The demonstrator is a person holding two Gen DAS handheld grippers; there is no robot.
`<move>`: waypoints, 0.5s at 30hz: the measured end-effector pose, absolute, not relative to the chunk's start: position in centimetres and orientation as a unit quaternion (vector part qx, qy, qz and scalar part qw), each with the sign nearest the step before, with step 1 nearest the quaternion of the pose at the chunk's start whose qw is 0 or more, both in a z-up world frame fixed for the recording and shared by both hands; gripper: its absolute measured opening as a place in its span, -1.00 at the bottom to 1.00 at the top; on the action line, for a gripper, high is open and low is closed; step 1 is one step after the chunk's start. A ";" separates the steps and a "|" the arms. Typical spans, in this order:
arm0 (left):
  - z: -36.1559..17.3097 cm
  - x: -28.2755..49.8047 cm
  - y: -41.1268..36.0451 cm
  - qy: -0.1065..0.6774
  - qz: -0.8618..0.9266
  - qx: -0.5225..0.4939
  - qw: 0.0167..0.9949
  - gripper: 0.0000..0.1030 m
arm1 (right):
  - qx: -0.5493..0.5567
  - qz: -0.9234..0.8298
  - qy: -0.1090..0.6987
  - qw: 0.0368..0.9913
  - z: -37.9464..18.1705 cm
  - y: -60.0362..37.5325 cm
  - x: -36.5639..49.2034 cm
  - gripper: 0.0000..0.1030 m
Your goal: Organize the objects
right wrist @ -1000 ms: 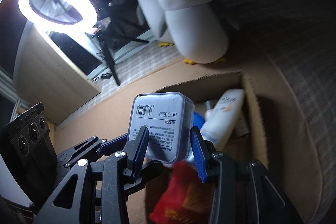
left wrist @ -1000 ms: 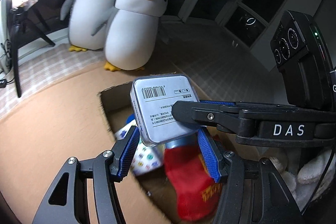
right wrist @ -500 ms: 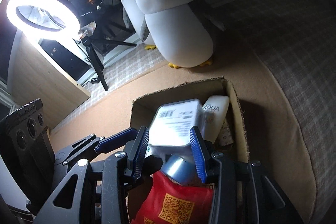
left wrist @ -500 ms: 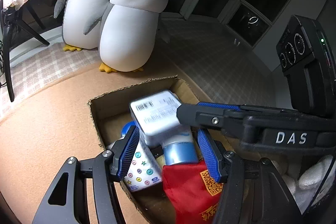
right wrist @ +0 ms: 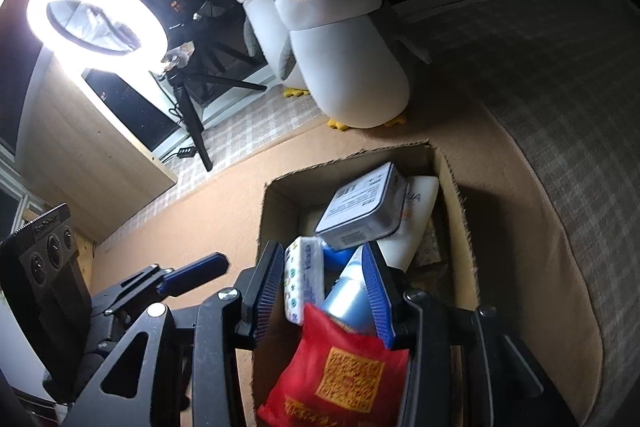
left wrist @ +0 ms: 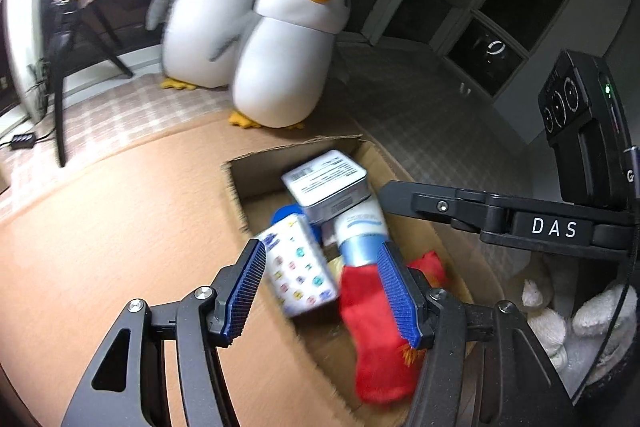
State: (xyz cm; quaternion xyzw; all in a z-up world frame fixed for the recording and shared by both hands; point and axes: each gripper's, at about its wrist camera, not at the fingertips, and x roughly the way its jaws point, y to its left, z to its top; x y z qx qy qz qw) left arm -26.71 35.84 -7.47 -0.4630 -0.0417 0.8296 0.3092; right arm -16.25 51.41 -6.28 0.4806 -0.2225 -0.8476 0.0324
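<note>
My right claw [right wrist: 324, 291] is empty, jaws apart — the grey tin [right wrist: 362, 211] it held now lies in the cardboard box [right wrist: 450, 179]; left claw [left wrist: 320, 291] open too — one item organized.

The box [right wrist: 450, 187] is raw brown cardboard, matt, with rough torn edges. In it a tin [right wrist: 360, 207] looks like smooth grey metal with a paper label, a tube [right wrist: 416, 223] is glossy white plastic, and a red pouch [right wrist: 344, 367] is soft cloth. The far penguins [left wrist: 284, 59] are smooth, matt plush. The counter [left wrist: 100, 227] wears a fuzzy tan cover. The tool [left wrist: 320, 295] pads [left wrist: 244, 291] are ribbed blue rubber on matt black plastic.
</note>
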 end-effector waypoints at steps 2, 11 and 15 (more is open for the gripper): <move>-7.0 -26.0 34.3 -0.044 0.835 -0.461 0.297 0.26 | 0.480 -0.849 -0.221 0.034 -6.2 50.7 -15.9 -0.25; -5.0 -22.0 26.6 -0.065 0.862 -0.445 0.233 0.44 | 0.478 -0.853 -0.202 0.061 -5.5 45.3 -14.1 -0.14; -4.1 -19.9 23.5 -0.060 0.873 -0.438 0.208 0.50 | 0.476 -0.856 -0.186 0.075 -5.2 42.1 -13.4 -0.07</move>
